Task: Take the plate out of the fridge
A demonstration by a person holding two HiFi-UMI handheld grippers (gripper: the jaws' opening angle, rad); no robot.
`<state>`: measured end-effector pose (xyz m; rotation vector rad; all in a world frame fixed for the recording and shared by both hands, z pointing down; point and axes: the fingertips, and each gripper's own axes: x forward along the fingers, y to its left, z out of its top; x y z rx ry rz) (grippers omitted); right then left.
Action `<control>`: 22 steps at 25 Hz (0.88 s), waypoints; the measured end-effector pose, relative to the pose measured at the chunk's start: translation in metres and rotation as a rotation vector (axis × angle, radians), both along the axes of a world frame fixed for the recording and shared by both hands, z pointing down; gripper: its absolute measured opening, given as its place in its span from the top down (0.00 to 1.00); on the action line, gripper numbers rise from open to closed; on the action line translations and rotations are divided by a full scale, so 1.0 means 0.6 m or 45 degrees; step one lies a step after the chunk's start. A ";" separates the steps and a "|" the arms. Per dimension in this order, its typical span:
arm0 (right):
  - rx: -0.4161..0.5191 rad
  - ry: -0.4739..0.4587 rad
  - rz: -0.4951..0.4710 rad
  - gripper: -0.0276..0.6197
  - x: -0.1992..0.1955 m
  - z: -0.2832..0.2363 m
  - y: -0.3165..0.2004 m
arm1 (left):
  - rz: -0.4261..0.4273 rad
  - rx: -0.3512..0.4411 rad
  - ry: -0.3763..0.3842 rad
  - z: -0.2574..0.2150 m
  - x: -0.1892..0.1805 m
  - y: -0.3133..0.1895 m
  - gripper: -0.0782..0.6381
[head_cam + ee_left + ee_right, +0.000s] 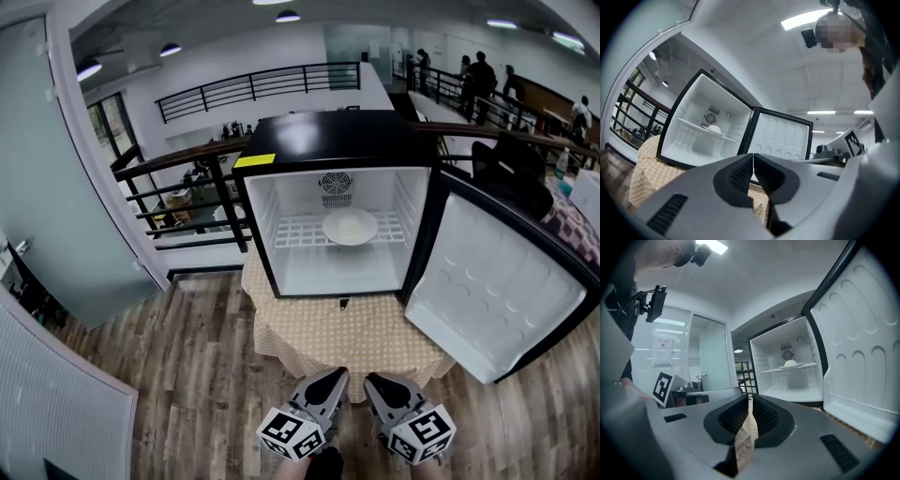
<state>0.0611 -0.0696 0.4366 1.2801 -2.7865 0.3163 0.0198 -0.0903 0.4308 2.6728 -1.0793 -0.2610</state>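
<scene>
A white plate [350, 226] lies on the wire shelf of a small black fridge [281, 141] that stands on a table with a beige cloth [328, 328]. The fridge door [497, 291] hangs wide open to the right. Both grippers hover low in front of the table, well short of the fridge. My left gripper [336, 375] is shut and holds nothing; my right gripper [373, 381] is shut and empty too. The left gripper view shows the plate [714, 129] far beyond the closed jaws [753, 157]. In the right gripper view the plate [790, 363] sits far past the shut jaws [750, 399].
A black railing [178, 187] runs behind the fridge, and a frosted glass panel [56, 187] stands at the left. A dark chair [511, 169] sits behind the open door. Several people stand far back right. Wooden floor [187, 375] surrounds the table.
</scene>
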 end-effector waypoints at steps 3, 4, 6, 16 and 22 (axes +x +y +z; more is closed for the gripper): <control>0.002 -0.011 0.018 0.88 -0.008 -0.002 -0.041 | 0.009 0.007 -0.001 -0.002 -0.009 -0.040 0.87; 0.001 -0.013 0.022 0.88 -0.011 -0.002 -0.054 | 0.009 0.010 -0.001 -0.002 -0.013 -0.053 0.87; 0.000 -0.014 0.027 0.88 -0.020 0.001 -0.079 | 0.012 0.014 0.001 -0.003 -0.020 -0.079 0.87; 0.002 -0.061 0.074 0.88 -0.056 0.003 -0.187 | 0.068 0.034 -0.026 0.003 -0.047 -0.175 0.87; -0.063 -0.092 0.117 0.88 -0.060 0.024 -0.209 | 0.086 -0.016 -0.020 0.031 -0.048 -0.186 0.87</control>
